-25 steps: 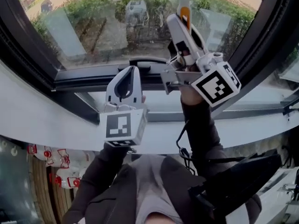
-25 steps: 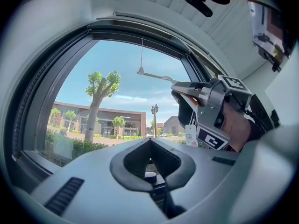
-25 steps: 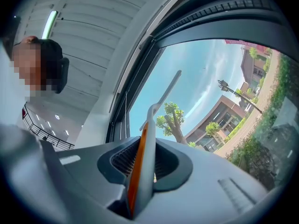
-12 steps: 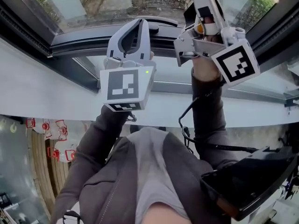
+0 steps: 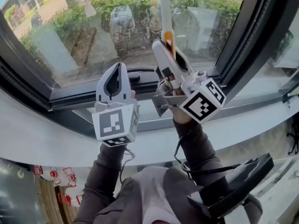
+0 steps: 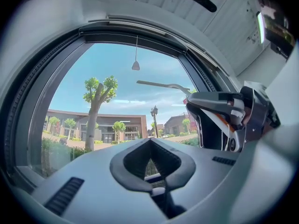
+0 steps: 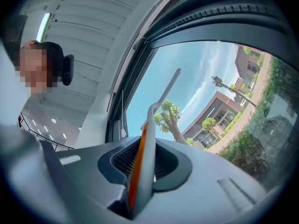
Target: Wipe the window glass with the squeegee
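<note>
The squeegee (image 5: pixel 164 17) has a grey handle with an orange strip, and it rises up against the window glass (image 5: pixel 79 36). Its blade is a thin bar high on the pane (image 6: pixel 161 84). My right gripper (image 5: pixel 159 45) is shut on the squeegee's handle (image 7: pixel 141 167), which stands between its pads. The left gripper (image 5: pixel 117 66) hovers just left of it near the lower window frame. The left gripper (image 6: pixel 150 141) is shut with nothing held. The right gripper shows beside it (image 6: pixel 224 118).
A dark window frame (image 5: pixel 140 76) with a handle runs below the glass, and a slanted dark post (image 5: pixel 243 41) stands at the right. Below it lies a pale sill (image 5: pixel 42 134). Outside are hedges, trees and buildings.
The head view has swung back up onto the glass. Both grippers now sit lower and further left in frame than half a second ago. The right one still holds the squeegee.
</note>
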Demonstrator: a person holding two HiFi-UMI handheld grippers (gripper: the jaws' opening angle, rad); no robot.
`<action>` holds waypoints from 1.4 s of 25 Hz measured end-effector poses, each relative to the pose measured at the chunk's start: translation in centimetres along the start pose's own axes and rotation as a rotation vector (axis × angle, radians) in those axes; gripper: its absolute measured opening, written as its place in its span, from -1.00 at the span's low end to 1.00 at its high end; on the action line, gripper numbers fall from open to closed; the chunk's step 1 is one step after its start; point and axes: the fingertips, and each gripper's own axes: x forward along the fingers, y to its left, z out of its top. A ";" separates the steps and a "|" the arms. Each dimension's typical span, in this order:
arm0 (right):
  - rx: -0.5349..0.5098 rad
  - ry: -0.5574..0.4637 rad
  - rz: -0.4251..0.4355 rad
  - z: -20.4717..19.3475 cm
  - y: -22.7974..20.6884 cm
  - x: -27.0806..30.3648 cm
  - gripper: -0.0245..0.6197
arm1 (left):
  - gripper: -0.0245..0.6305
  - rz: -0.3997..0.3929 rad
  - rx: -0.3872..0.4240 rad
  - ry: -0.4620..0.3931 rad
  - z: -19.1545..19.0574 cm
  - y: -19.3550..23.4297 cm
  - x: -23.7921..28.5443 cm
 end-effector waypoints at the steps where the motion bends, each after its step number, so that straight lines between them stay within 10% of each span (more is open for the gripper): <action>1: 0.005 -0.003 0.000 0.2 -0.1 -0.2 -0.72 | -0.92 -0.001 -0.001 -0.001 0.2 -0.2 0.1; 35: 0.098 0.042 -0.069 -2.8 -2.2 -6.4 -0.73 | -0.92 0.007 0.052 0.365 -3.9 -2.4 1.5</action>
